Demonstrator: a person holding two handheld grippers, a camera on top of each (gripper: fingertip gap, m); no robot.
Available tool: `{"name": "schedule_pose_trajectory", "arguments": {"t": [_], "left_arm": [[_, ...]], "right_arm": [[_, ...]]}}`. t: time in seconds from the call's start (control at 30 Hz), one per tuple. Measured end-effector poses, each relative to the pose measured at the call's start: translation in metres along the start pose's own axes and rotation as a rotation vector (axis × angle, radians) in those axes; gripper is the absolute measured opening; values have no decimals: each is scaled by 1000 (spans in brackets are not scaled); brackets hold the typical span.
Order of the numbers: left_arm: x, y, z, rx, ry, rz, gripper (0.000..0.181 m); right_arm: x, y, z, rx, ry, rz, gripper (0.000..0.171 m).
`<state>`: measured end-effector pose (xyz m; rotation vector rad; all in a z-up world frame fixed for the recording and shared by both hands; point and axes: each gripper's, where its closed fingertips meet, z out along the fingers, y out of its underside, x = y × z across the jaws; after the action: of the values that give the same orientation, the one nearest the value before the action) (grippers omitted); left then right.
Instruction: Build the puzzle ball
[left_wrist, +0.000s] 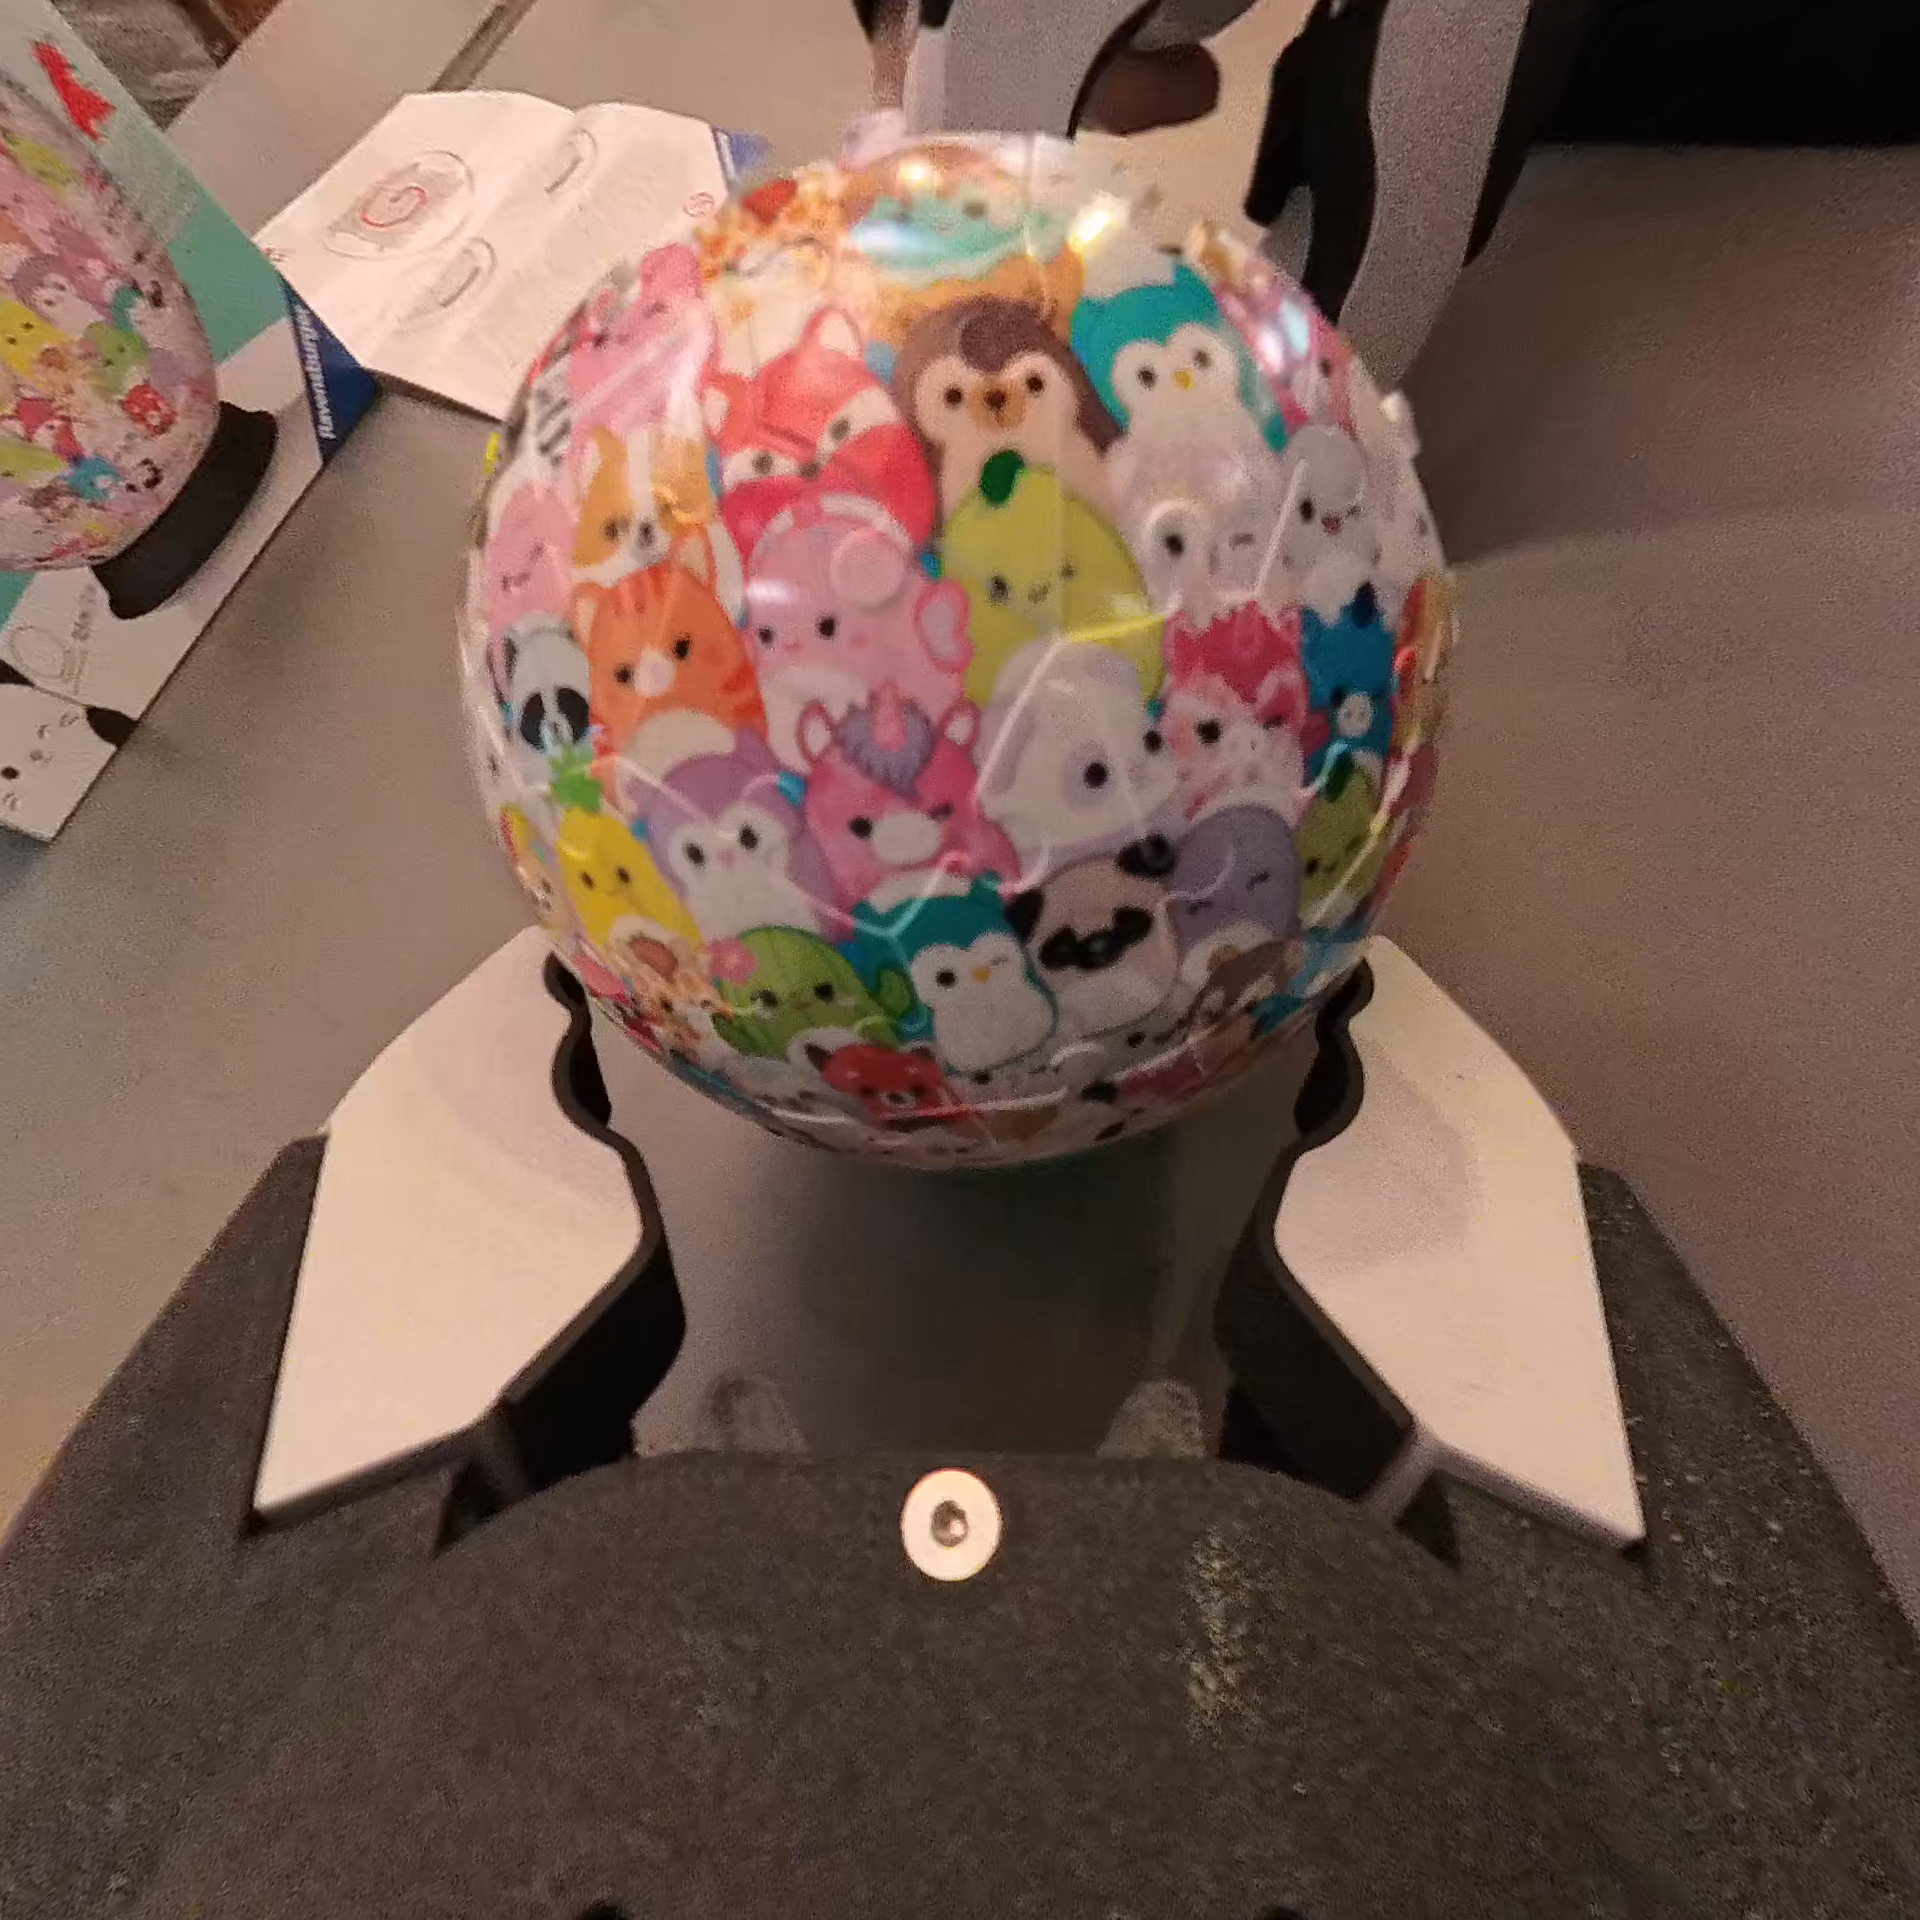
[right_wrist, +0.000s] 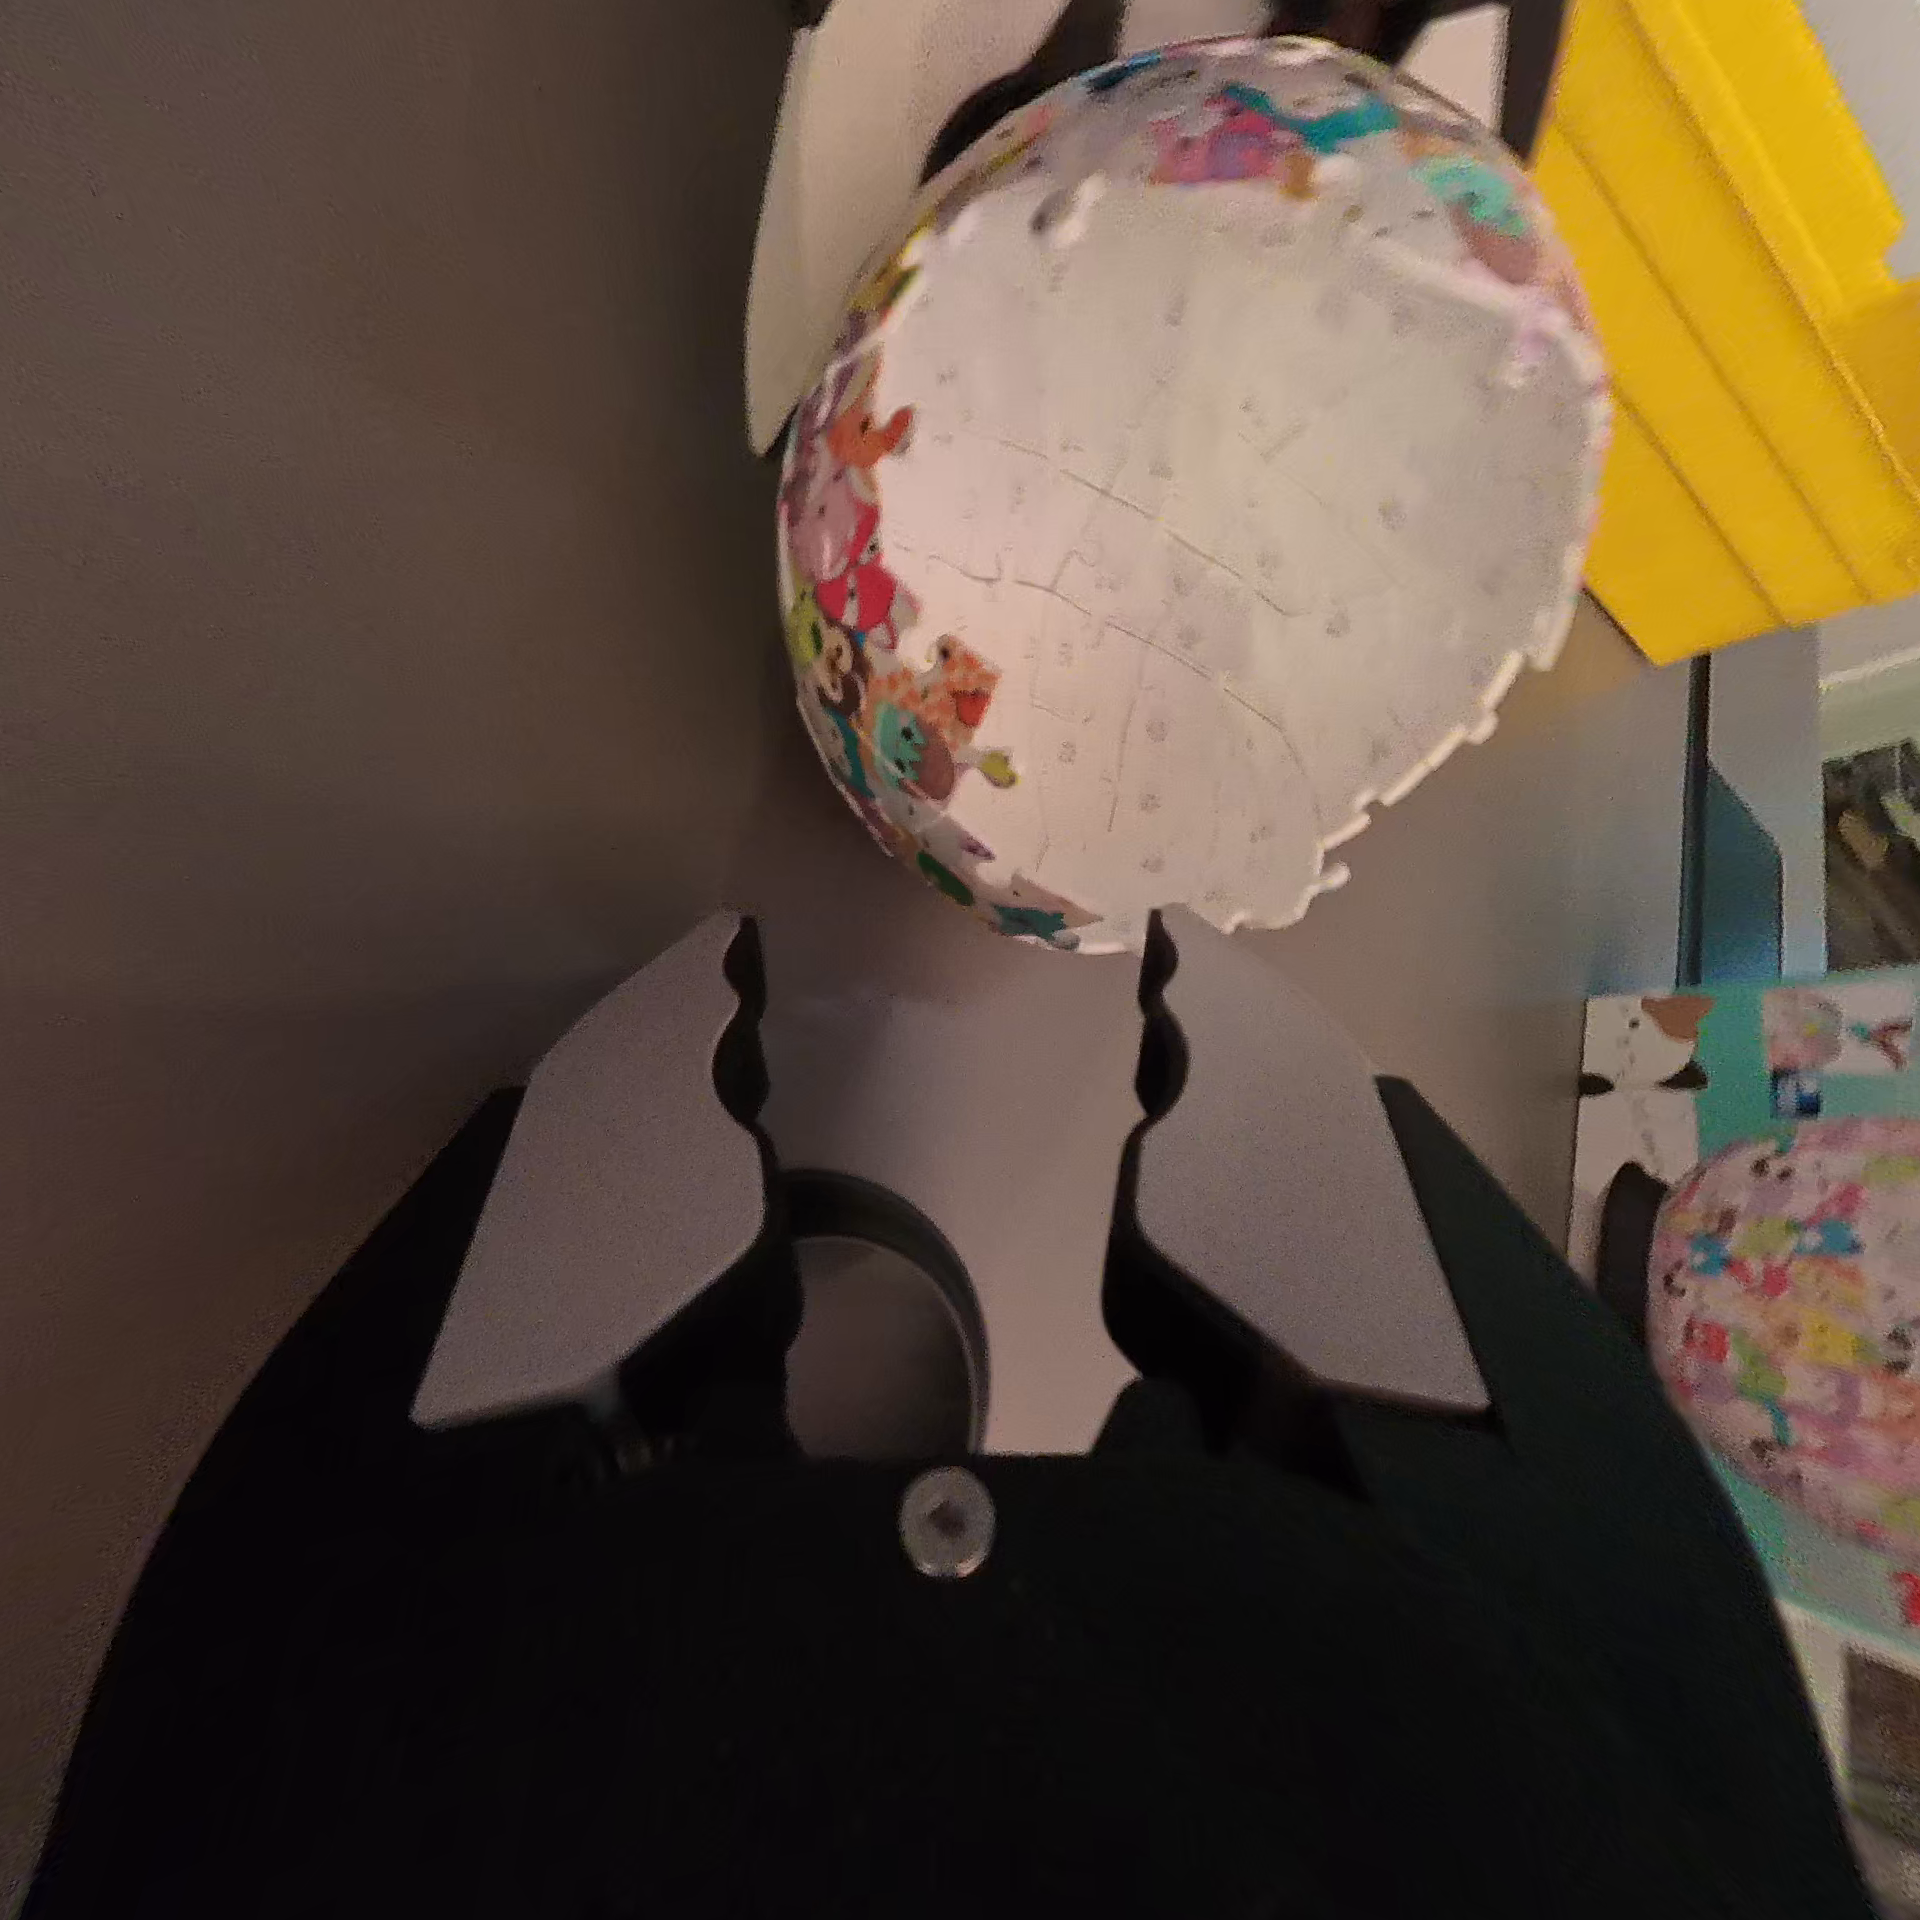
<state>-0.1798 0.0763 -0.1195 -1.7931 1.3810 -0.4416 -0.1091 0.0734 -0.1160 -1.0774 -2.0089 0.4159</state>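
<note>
Now: left gripper (left_wrist: 956, 997) clamped on lower sides of ball (left_wrist: 951, 634), black pads touching it left and right; held above grey worktop (left_wrist: 1662, 831). Outer face toward left camera: glossy, printed with many coloured animal figures, piece seams faintly visible. Right wrist view shows same ball (right_wrist: 1195, 499) from its open side: white inner surface of joined pieces, ragged tabbed edge at lower right, printed pieces visible only along left rim. Shell incomplete. Left gripper's white fingers (right_wrist: 800, 239) partly visible behind ball in that view.

Right gripper (right_wrist: 951, 940) parted, nothing between fingers; right fingertip just below ball's lower edge, contact not resolvable. Black ring (right_wrist: 914, 1278) lying on worktop beneath right gripper, partly hidden.

Box (left_wrist: 156, 436) with picture of ball at worktop's left edge; white sheet (left_wrist: 499, 249) with line drawings just beside it. Yellow bin (right_wrist: 1745, 343) behind ball in right view. Both views somewhat blurred.
</note>
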Motion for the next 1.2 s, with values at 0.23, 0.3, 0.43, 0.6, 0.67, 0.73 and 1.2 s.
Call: {"name": "schedule_pose_trajectory", "arguments": {"t": [0.23, 0.3, 0.43, 0.6, 0.67, 0.73, 1.2], "left_arm": [[-4, 1, 1, -33, 130, 72, 130], [-5, 0, 2, -51, 150, 94, 130], [-6, -3, 5, -91, 177, 141, 130], [-8, -6, 8, -130, 195, 185, 130], [-10, -5, 10, -142, 196, 194, 130], [-11, -6, 11, -147, 199, 188, 130], [-12, -9, 14, -143, 206, 179, 130]], "right_arm": [[-14, -3, 8, -25, -243, -187, 81], [-16, -4, 7, -25, -309, -212, 83], [-29, -8, 8, -28, -437, -253, 89], [-41, 2, 13, -103, -543, -356, 93], [-45, 9, 14, -147, -585, -374, 95], [-46, 10, 14, -162, -611, -361, 97], [-45, 10, 17, -308, -634, -365, 105]]}}
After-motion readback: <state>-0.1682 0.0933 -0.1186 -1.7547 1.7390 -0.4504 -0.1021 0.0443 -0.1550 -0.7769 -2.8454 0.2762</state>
